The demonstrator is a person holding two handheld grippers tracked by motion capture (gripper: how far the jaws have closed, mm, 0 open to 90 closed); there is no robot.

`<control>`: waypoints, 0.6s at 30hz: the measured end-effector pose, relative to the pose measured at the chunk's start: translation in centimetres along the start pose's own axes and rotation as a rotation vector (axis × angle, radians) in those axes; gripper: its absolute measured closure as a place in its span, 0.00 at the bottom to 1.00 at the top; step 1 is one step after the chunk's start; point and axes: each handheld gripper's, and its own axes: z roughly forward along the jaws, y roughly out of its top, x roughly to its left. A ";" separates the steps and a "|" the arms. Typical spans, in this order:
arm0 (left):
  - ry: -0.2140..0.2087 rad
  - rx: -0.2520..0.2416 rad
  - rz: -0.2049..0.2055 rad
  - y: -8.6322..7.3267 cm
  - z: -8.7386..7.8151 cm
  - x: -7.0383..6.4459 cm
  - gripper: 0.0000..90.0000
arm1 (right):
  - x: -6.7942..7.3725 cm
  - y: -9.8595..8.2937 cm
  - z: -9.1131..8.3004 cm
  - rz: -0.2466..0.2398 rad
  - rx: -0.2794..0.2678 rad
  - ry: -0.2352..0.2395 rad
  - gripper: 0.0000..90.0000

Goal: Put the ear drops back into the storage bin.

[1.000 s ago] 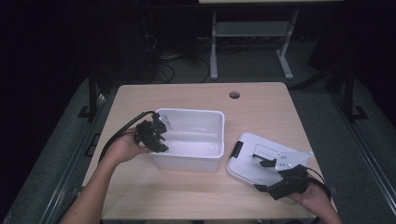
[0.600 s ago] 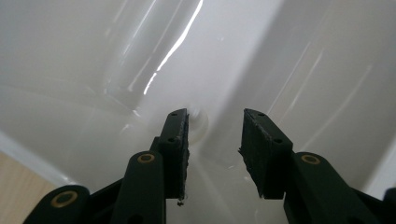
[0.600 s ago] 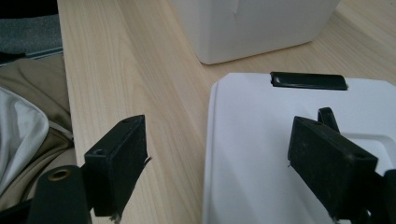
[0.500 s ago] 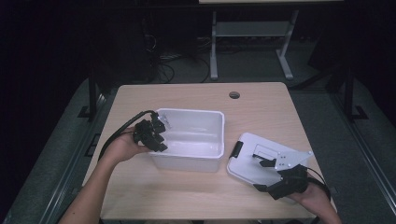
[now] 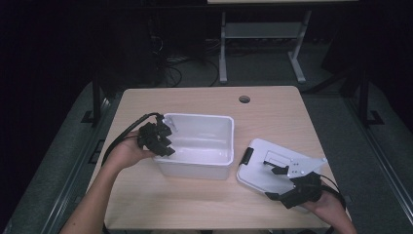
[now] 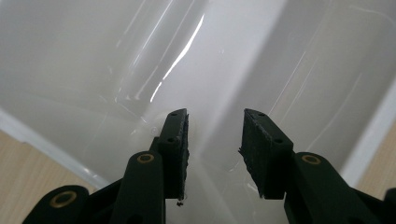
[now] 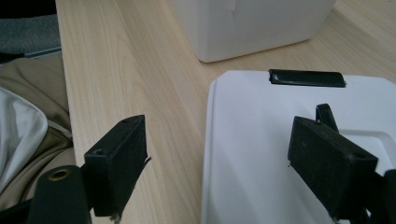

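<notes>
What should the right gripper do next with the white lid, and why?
Probably close on the near edge of the white lid. The right gripper is open with its jaws on either side of that edge, and the lid lies flat beside the open white bin.

Dark room; grey floor [image 5: 311,97]; metal stand [image 5: 263,44] behind wooden table [image 5: 204,100].

In the high view the right gripper [image 5: 276,183] covers the near right corner of the white lid [image 5: 263,163], and the left gripper [image 5: 163,141] hides part of the left wall of the white bin [image 5: 199,168]. In the left gripper view, whether the jaws touch that wall cannot be told. The person's forearms are cut off at the near edge.
</notes>
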 end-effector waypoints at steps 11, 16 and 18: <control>0.020 -0.039 -0.003 -0.8 -2.8 -0.7 0.66 | 0.0 0.0 0.2 0.004 0.013 -0.002 0.21; 0.035 -0.060 -0.011 -1.8 -4.3 -1.1 0.64 | 0.0 0.1 0.4 -0.001 0.022 0.000 0.21; 0.042 -0.074 -0.012 -2.2 -4.8 -1.2 0.64 | 0.1 0.1 0.5 0.002 0.026 0.002 0.21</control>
